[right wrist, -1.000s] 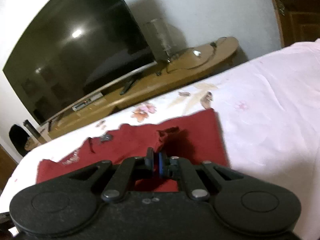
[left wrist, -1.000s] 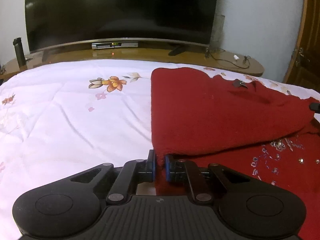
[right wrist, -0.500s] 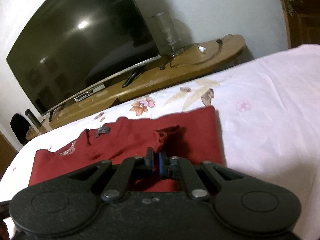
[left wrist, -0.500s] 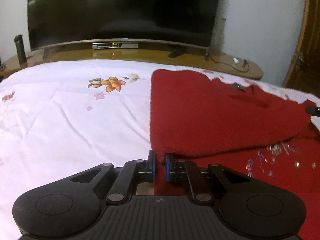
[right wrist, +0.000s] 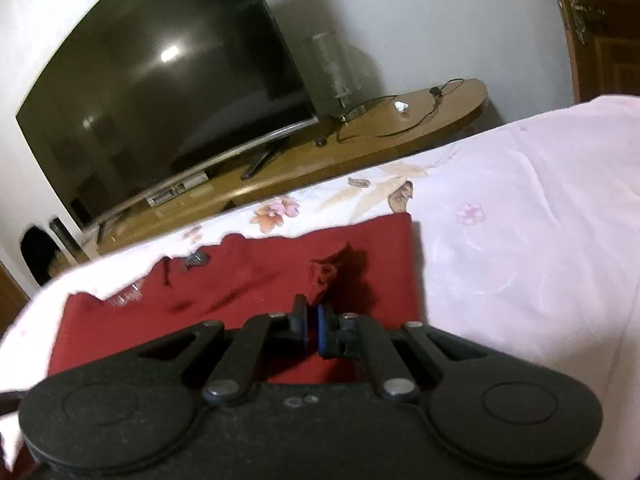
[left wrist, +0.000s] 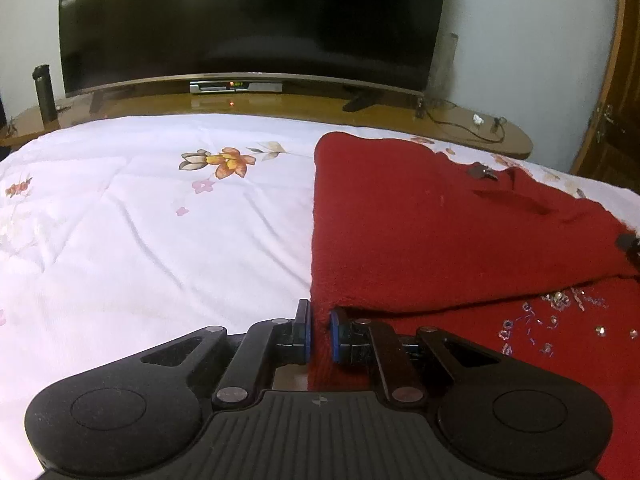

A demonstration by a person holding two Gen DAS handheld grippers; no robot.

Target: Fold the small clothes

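Note:
A small red knitted garment (left wrist: pixel 440 232) lies on the floral white bedspread (left wrist: pixel 140 232), one flap folded over a lower layer that bears shiny beads (left wrist: pixel 560 312). My left gripper (left wrist: pixel 319 334) is shut on the near left corner of that garment, red fabric squeezed between the blue pads. In the right wrist view the same red garment (right wrist: pixel 240 280) lies flat, and my right gripper (right wrist: pixel 312 326) is shut on a bunched corner of it that sticks up (right wrist: pixel 326 274) just past the fingertips. A small dark tag (right wrist: pixel 196 260) sits near the neckline.
Beyond the bed stands a long wooden TV bench (left wrist: pixel 280 104) with a large dark television (left wrist: pixel 248 20), a set-top box (left wrist: pixel 236 86), cables (left wrist: pixel 460 120) and a dark bottle (left wrist: pixel 44 92). A wooden door (left wrist: pixel 616 100) is at the right. Bedspread (right wrist: pixel 520 240) stretches right of the garment.
The right gripper has rolled slightly, levelling its view, with the pinched corner still in it. The folded flap lies a little flatter. The left gripper has stayed put.

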